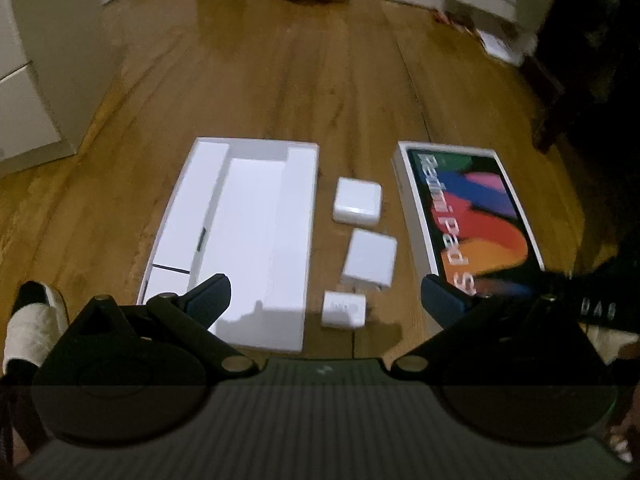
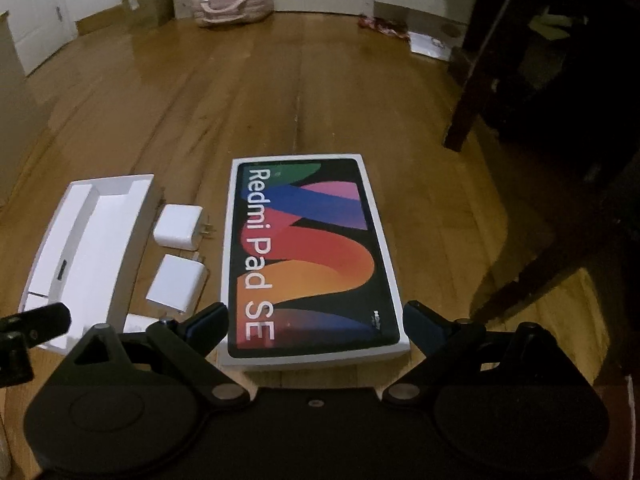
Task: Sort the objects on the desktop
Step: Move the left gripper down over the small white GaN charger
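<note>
Box lid [image 2: 312, 256] reads "Redmi Pad SE" in white on black, with green, blue, pink, red and orange wave shapes and a white border; it sits centre frame in the right wrist view, flat on the wood floor [image 2: 280, 92]. Left of it: three white chargers in a column [image 1: 357, 201] [image 1: 370, 258] [image 1: 344, 309], nearest one has faint unreadable print. Further left, open white box tray [image 1: 240, 240]. Left tongs [image 1: 326, 300] apart, empty. Right tongs [image 2: 316, 326] apart, straddling the lid's near end.

I see a glossy wooden floor [image 2: 320, 100] and a matt white cardboard tray [image 1: 256, 240]. Three chargers [image 1: 357, 201] look like smooth white plastic; the box lid [image 2: 312, 256] has a printed sheen.
</note>
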`<action>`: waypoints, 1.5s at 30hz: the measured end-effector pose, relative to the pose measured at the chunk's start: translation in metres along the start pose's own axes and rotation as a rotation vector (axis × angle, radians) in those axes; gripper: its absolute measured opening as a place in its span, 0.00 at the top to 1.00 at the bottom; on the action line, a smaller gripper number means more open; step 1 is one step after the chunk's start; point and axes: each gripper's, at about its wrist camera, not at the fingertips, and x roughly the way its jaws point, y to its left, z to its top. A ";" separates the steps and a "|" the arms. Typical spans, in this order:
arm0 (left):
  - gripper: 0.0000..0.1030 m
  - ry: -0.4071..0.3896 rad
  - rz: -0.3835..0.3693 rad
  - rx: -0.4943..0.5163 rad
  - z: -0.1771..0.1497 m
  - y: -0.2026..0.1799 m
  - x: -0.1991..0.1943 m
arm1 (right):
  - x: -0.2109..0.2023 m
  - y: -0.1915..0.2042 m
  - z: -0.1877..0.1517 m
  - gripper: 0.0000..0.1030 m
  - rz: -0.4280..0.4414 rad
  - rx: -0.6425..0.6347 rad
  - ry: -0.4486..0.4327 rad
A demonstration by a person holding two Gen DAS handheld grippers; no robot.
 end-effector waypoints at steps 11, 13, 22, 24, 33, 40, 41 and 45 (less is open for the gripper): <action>0.00 -0.044 -0.065 -0.080 0.003 0.015 -0.003 | -0.009 -0.004 -0.001 0.07 -0.021 -0.021 -0.021; 0.00 -0.047 -0.052 -0.099 0.003 0.018 -0.004 | -0.006 -0.002 -0.001 0.07 -0.014 -0.035 -0.027; 0.00 -0.044 -0.036 -0.093 -0.001 0.018 0.007 | -0.005 0.010 -0.002 0.07 0.031 -0.018 -0.024; 0.00 -0.043 -0.037 -0.093 -0.002 0.017 0.009 | -0.005 0.014 -0.001 0.07 0.001 -0.048 -0.033; 0.01 -0.040 0.024 -0.174 -0.008 0.035 0.017 | 0.006 0.021 0.001 0.07 -0.026 -0.027 0.013; 0.21 -0.039 -0.081 -0.230 -0.019 0.048 0.030 | 0.012 0.039 0.000 0.08 0.009 -0.021 0.022; 0.25 -0.034 -0.091 -0.235 -0.020 0.049 0.032 | 0.012 0.042 0.000 0.09 0.005 -0.026 0.015; 0.35 0.004 -0.136 -0.215 -0.024 0.041 0.041 | 0.012 0.043 0.003 0.14 0.030 -0.019 -0.002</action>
